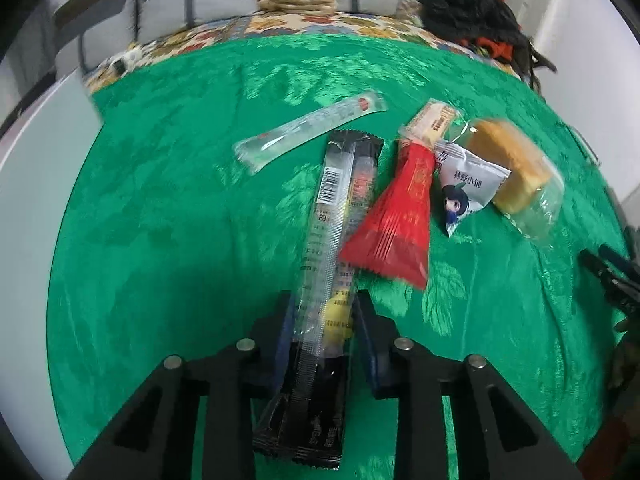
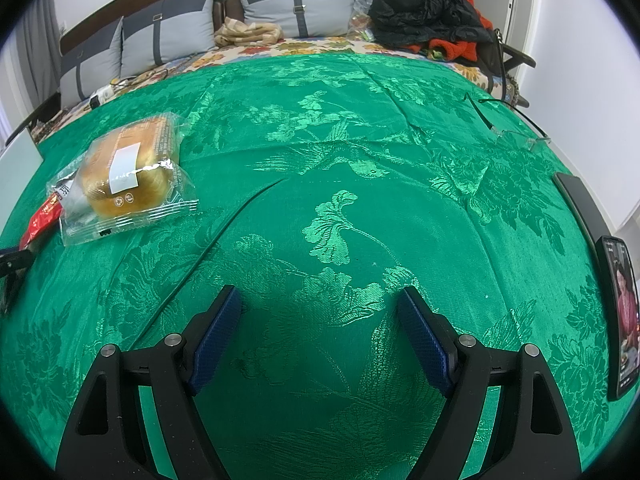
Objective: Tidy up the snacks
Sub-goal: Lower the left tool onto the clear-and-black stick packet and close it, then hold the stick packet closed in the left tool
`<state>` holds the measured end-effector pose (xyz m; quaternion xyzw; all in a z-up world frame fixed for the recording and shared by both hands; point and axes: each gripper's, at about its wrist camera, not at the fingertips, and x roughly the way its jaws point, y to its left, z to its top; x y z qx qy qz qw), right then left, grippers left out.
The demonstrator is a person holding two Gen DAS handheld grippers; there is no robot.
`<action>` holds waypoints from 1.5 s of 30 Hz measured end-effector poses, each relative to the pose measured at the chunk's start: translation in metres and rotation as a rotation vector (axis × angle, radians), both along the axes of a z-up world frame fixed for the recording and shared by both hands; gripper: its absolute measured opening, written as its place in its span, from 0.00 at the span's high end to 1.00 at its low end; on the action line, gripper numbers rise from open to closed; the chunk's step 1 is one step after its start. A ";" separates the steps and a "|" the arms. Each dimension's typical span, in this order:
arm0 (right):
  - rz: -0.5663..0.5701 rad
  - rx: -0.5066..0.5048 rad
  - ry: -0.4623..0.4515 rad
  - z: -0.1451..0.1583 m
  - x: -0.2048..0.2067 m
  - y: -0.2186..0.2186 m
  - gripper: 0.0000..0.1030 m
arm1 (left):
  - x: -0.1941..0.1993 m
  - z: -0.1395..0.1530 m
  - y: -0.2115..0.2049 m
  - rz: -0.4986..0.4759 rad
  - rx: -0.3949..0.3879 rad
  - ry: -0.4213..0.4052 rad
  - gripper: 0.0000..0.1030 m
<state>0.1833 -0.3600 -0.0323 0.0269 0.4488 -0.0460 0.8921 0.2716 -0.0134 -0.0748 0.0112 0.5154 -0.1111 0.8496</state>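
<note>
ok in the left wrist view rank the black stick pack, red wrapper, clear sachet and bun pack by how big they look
1. black stick pack, though it is nearest the camera, in the left gripper
2. red wrapper
3. bun pack and clear sachet: too close to rank

Counted on the green cloth [image 2: 320, 128]:
- Snack packets, six: one long black packet [image 1: 320, 248], one clear stick packet [image 1: 308, 128], one red packet [image 1: 396, 220], one white packet [image 1: 468, 184], one cream bar [image 1: 432, 120], one wrapped bun [image 2: 128, 172].
- Phones: one [image 2: 620, 316].
- Spectacles: one pair [image 2: 516, 132].

Behind the cloth:
- Grey cushions, three in view [image 2: 296, 4].
- Heaps of clothing: one [image 2: 432, 12].
</note>
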 end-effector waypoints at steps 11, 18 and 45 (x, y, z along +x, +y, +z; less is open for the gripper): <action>0.000 0.000 0.000 0.000 0.000 0.000 0.19 | -0.071 -0.001 0.034 0.109 -0.030 -0.043 0.66; -0.001 0.000 0.000 0.000 0.000 0.000 0.19 | -0.049 -0.007 0.038 0.151 -0.059 -0.065 0.17; -0.001 0.000 0.000 0.000 0.000 0.000 0.19 | -0.033 -0.021 0.027 0.129 0.070 -0.137 0.00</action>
